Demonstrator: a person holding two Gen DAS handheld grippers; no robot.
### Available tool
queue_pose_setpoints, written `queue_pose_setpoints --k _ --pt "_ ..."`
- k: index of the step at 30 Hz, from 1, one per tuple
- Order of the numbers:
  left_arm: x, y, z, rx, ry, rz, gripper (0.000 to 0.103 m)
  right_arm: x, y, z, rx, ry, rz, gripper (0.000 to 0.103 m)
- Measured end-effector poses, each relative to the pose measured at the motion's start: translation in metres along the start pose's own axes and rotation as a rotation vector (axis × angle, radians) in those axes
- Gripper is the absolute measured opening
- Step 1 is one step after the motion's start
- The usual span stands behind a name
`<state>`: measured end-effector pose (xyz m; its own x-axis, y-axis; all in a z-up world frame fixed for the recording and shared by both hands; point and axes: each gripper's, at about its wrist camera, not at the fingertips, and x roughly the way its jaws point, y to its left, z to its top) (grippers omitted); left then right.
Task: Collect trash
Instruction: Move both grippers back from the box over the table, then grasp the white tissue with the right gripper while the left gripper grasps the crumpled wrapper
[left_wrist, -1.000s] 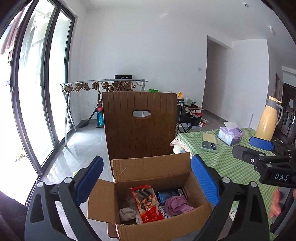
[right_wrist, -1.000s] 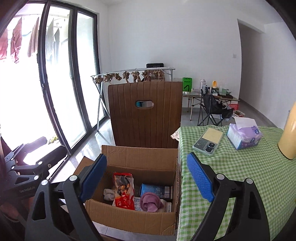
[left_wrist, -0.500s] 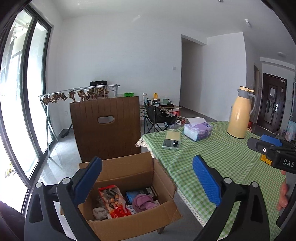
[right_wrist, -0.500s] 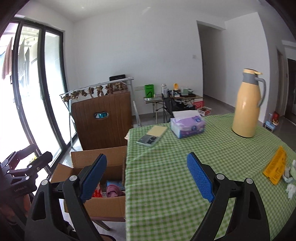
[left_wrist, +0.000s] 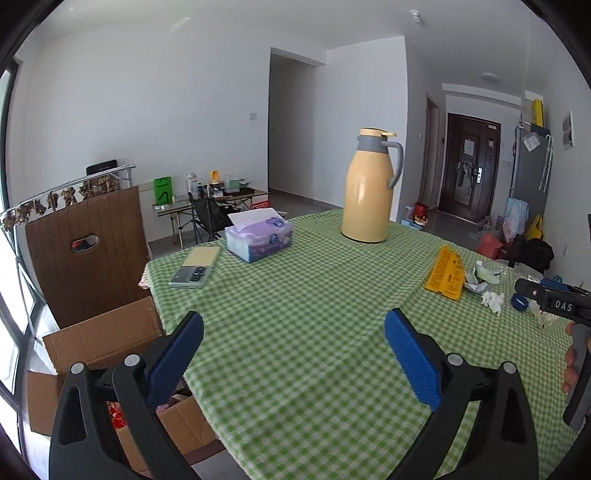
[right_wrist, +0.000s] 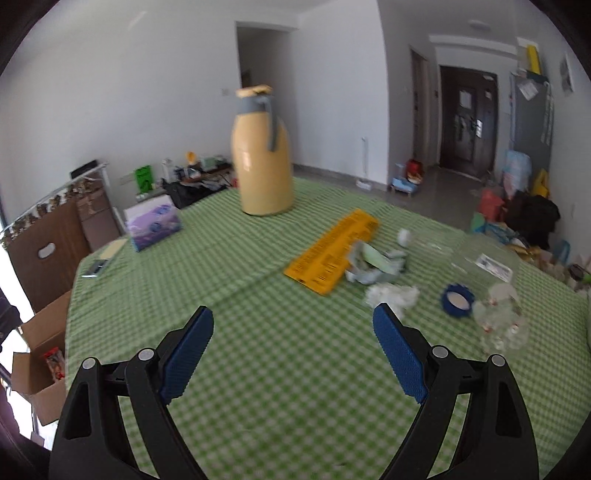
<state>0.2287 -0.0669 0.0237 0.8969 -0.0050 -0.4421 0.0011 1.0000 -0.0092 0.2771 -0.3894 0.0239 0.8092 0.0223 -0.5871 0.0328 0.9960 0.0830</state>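
1. The trash lies clustered on the right part of the green-checked cloth worktop (right_wrist: 229, 258): a flat yellow printed card wrapper (right_wrist: 332, 251), a crumpled pale-green paper wrapper (right_wrist: 376, 262) touching its end, a fluffy white tissue wad (right_wrist: 393, 295), a ridged blue plastic cap (right_wrist: 458, 299), and a crinkled clear plastic bag (right_wrist: 498, 325)
2. The right claw (right_wrist: 293, 347) hangs wide and empty over bare cloth, short of the tissue wad
3. The left claw (left_wrist: 293, 354) is likewise wide and empty, above open cloth near the worktop's edge
4. A brown corrugated cardboard box (left_wrist: 92, 350) stands open below that edge
5. A smooth tall yellow thermos jug (left_wrist: 367, 192) stands behind the trash
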Motion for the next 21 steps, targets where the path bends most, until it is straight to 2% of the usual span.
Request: queue_pose_setpoints --k 3,6,8,9,10,12,15,16,17,19,20,21 --pt "0.010 -0.017 0.000 0.017 0.014 -0.023 0.095 0.027 -0.046 -0.006 0.051 0.129 -0.038 0.085" --pt "0.023 -0.034 -0.001 0.038 0.032 -0.040 0.095 0.052 -0.065 -0.006 0.021 0.174 -0.086 0.085" --pt "0.032 -0.040 0.001 0.051 0.047 -0.040 0.095 0.068 -0.075 -0.005 0.009 0.182 -0.079 0.085" --pt "0.037 -0.043 0.001 0.058 0.055 -0.043 0.095 0.079 -0.077 -0.004 -0.001 0.186 -0.076 0.081" --pt "0.043 -0.049 0.002 0.068 0.064 -0.046 0.095 0.087 -0.077 -0.002 -0.012 0.192 -0.074 0.077" --pt "0.052 -0.056 0.005 0.080 0.073 -0.053 0.095 0.107 -0.076 0.000 -0.031 0.221 -0.060 0.062" --pt "0.065 -0.066 0.009 0.087 0.079 -0.067 0.095 0.137 -0.075 0.004 -0.050 0.264 -0.077 0.057" --pt "0.071 -0.070 0.011 0.089 0.082 -0.071 0.095 0.146 -0.077 0.004 -0.047 0.274 -0.080 0.053" --pt "0.078 -0.075 0.012 0.090 0.089 -0.086 0.095 0.152 -0.081 0.004 -0.041 0.281 -0.081 0.042" --pt "0.092 -0.086 0.014 0.092 0.108 -0.122 0.095 0.159 -0.086 0.003 -0.019 0.274 -0.070 0.030" --pt "0.099 -0.092 0.015 0.094 0.117 -0.134 0.095 0.159 -0.088 0.003 -0.011 0.263 -0.069 0.015" --pt "0.109 -0.100 0.016 0.100 0.128 -0.145 0.095 0.159 -0.090 0.002 -0.007 0.260 -0.067 0.005"
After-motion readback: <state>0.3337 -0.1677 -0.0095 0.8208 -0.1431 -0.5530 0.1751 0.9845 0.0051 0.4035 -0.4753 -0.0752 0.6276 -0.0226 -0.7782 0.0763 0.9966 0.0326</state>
